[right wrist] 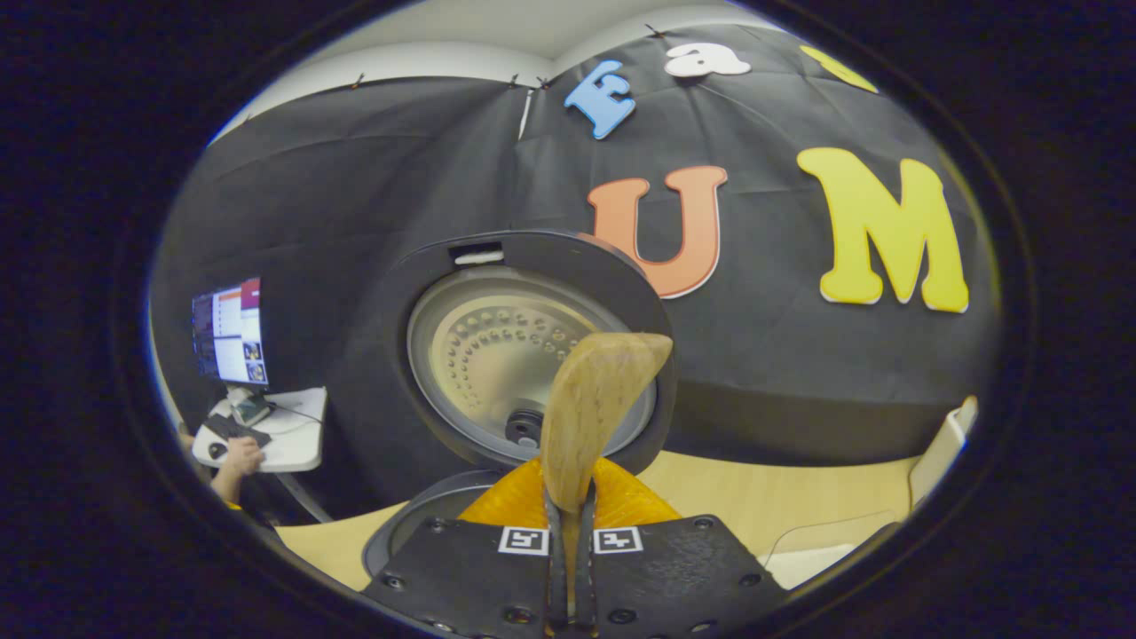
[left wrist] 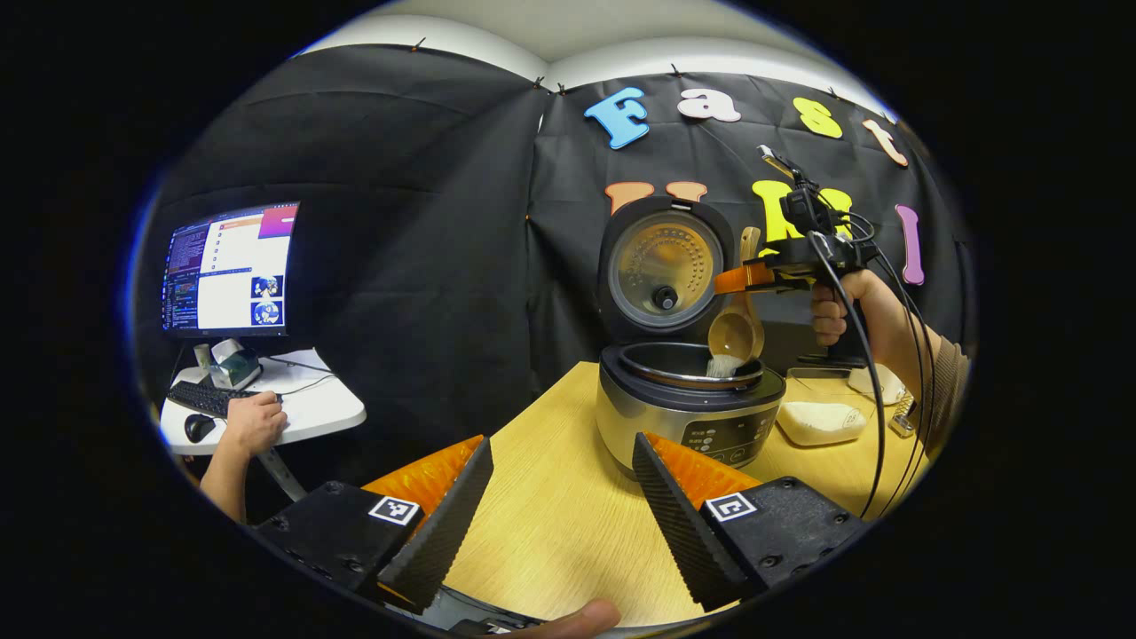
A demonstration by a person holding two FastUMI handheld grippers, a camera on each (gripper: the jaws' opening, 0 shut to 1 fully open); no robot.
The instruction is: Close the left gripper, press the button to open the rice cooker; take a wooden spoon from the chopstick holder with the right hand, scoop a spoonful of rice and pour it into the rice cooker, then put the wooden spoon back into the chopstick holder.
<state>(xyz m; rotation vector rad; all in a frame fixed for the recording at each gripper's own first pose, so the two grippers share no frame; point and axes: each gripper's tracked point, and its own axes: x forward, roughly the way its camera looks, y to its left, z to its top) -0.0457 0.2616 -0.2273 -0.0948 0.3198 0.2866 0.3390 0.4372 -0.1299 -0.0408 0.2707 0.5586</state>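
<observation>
The rice cooker (left wrist: 688,413) stands on the wooden table with its lid (left wrist: 666,266) raised upright. Above its pot a wooden spoon (left wrist: 737,333) hangs bowl-down, and white rice (left wrist: 723,364) spills from it into the pot. The right gripper (left wrist: 754,277) is shut on the spoon's handle, held by a hand (left wrist: 834,311). In the right gripper view the spoon handle (right wrist: 590,408) sticks up between the closed fingers (right wrist: 519,497), in front of the open lid (right wrist: 515,355). My left gripper (left wrist: 559,488) hovers open in front of the cooker, holding nothing.
A white oblong object (left wrist: 821,422) lies on the table (left wrist: 550,497) to the right of the cooker. Cables (left wrist: 874,382) hang from the right gripper. To the far left a side desk (left wrist: 302,408) carries a monitor (left wrist: 231,271), keyboard and a person's hand (left wrist: 253,422).
</observation>
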